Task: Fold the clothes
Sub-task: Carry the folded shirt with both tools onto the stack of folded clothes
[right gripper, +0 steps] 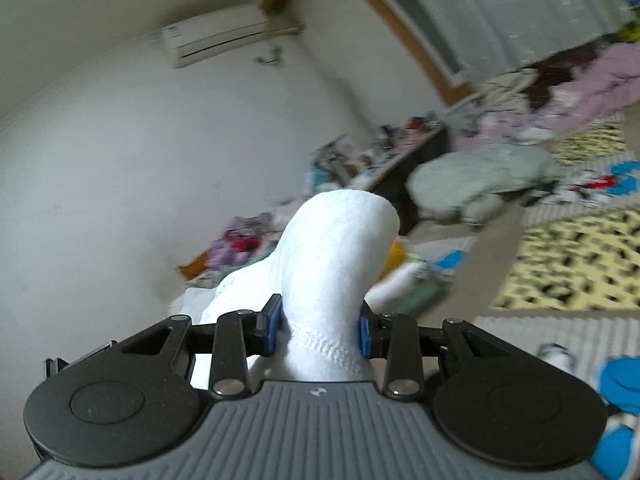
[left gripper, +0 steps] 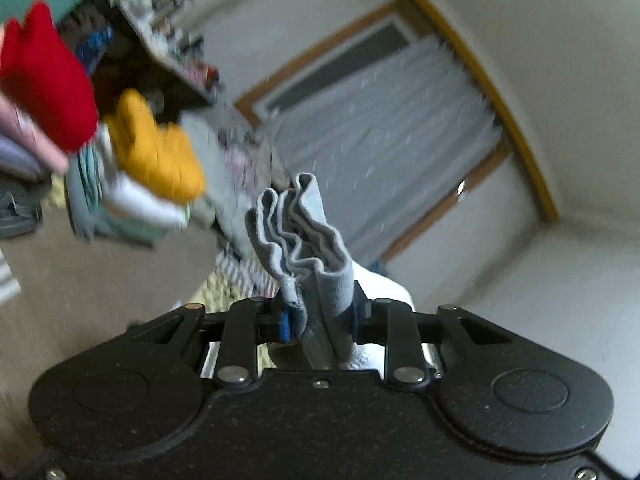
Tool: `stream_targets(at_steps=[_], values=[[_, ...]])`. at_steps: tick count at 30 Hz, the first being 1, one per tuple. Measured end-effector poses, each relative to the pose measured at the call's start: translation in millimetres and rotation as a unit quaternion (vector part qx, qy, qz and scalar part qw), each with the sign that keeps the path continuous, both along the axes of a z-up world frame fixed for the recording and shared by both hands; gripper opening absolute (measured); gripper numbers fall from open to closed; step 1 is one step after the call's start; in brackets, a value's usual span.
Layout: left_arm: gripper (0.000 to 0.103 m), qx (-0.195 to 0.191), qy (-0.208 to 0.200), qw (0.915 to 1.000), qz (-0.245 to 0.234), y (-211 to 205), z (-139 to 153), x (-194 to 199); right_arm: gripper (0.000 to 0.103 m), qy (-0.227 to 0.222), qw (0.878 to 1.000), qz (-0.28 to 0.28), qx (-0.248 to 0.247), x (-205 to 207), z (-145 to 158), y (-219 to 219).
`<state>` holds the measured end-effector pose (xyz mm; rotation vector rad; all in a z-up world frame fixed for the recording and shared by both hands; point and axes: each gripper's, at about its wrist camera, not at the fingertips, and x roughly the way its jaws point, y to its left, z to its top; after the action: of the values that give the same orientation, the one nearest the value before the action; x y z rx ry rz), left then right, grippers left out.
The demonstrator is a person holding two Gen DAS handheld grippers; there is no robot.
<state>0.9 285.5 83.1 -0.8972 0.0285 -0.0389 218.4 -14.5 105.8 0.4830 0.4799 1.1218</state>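
In the left wrist view my left gripper (left gripper: 322, 316) is shut on the grey ribbed cuff (left gripper: 298, 236) of a sock, which stands up in folds between the blue pads; a white part of the sock (left gripper: 384, 284) shows behind it. In the right wrist view my right gripper (right gripper: 320, 330) is shut on the white sock (right gripper: 336, 252), whose rounded end rises above the fingers. Both grippers are held up in the air and the views are tilted and blurred.
Stacks of folded clothes sit at the left, topped by a red piece (left gripper: 48, 80) and a yellow piece (left gripper: 160, 152). A cluttered shelf (left gripper: 168, 32), a curtained window (left gripper: 380, 128), a patterned bedspread (right gripper: 572, 256) and a grey-green bundle (right gripper: 480, 180) are around.
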Motion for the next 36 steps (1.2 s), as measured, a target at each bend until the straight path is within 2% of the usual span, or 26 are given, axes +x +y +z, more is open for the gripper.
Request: stream_targets(at_steps=[5,10,16,20,24,28,30,31,34,35,36], values=[[0.025,-0.009,-0.024,0.9984,0.051,45.8,17.0,-27.6,0.037,-0.009,0.998,0.056,0.011,7.7,40.6,58.7],[0.025,-0.037,-0.024,0.9942,0.098,102.8,13.4,-32.3,0.037,0.009,0.995,0.103,0.013,26.0,51.3,133.2],[0.025,-0.051,-0.03,0.986,0.155,164.6,13.3,-31.6,0.037,0.044,0.989,0.14,0.027,55.7,46.8,223.9],[0.025,-0.043,-0.049,0.9818,0.178,196.0,16.4,-18.9,0.037,0.057,0.987,0.147,0.044,75.0,41.6,267.7],[0.025,-0.018,-0.075,0.9761,0.203,217.4,21.0,-4.4,0.037,0.065,0.984,0.149,0.074,97.7,35.7,303.8],[0.025,-0.021,-0.082,0.9697,0.229,242.6,8.3,6.2,0.037,0.079,0.981,0.153,0.087,117.7,16.1,340.0],[0.025,-0.021,-0.069,0.966,0.248,253.7,-7.7,7.5,0.037,0.102,0.979,0.157,0.077,126.0,-1.9,362.0],[0.025,-0.028,-0.045,0.9654,0.256,260.5,-20.5,10.7,0.037,0.114,0.978,0.158,0.068,129.8,-11.5,373.0],[0.025,-0.063,0.078,0.9597,0.263,282.6,-69.0,27.1,0.039,0.162,0.977,0.127,-0.052,133.1,-60.3,409.3],[0.029,-0.079,0.098,0.9573,0.26,287.6,-86.0,27.3,0.048,0.172,0.973,0.121,-0.097,132.3,-77.8,417.9],[0.031,-0.087,0.103,0.9563,0.259,289.4,-94.9,25.2,0.05,0.178,0.971,0.117,-0.105,131.1,-91.4,418.7]])
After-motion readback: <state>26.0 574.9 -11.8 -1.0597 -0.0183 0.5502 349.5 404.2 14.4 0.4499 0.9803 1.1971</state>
